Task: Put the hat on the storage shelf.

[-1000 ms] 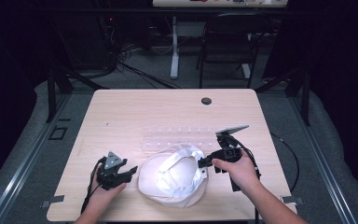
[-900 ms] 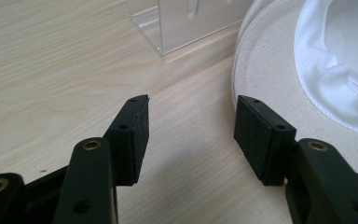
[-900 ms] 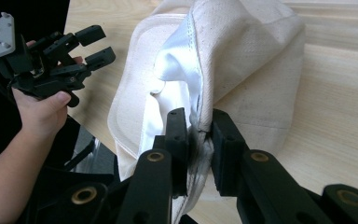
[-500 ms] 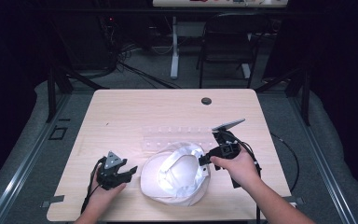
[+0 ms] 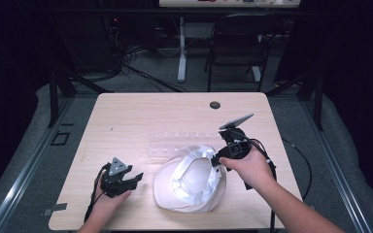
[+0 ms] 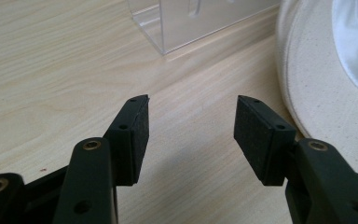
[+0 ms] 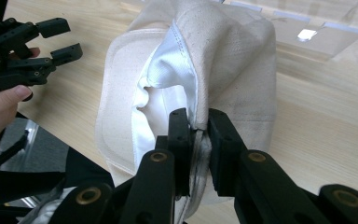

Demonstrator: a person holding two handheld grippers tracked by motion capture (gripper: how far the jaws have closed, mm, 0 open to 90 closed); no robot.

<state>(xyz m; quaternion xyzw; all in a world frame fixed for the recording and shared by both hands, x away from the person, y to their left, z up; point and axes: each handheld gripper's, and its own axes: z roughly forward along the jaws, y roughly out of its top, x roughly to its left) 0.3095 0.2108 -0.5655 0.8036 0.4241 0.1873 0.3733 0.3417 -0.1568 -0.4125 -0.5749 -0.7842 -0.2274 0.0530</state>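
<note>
The cream canvas hat with a white satin lining (image 5: 190,180) lies upside down on the near middle of the pale wooden table (image 5: 141,116), its opening turned up and its brim spread toward the near edge. Its right rim is lifted off the board, because the right gripper (image 5: 217,161) has its jaws pressed together on that edge; in the right gripper view the cloth (image 7: 200,84) is pinched between the two black pads, lining on one side and canvas on the other, and the crown rises away from the jaws.

The left gripper (image 5: 135,178) sits on the near left of the table, just beside the hat but apart from it. Its jaws are spread with nothing between them; in the left gripper view only bare wood lies between the pads, and the hat's brim (image 6: 317,88) curves past the right-hand jaw.

So the hat lies to the right of the free gripper, with its untouched left rim the nearest part. Any two-handed move, such as turning or lifting the hat, would likely start from that rim, and the left hand (image 5: 108,204) is far nearer it than the right.

Beyond the hat, a clear plastic rack (image 5: 162,144) lies flat across the table's middle, its near edge close to the hat's far side. A small dark round grommet (image 5: 215,105) sits at the far edge.
</note>
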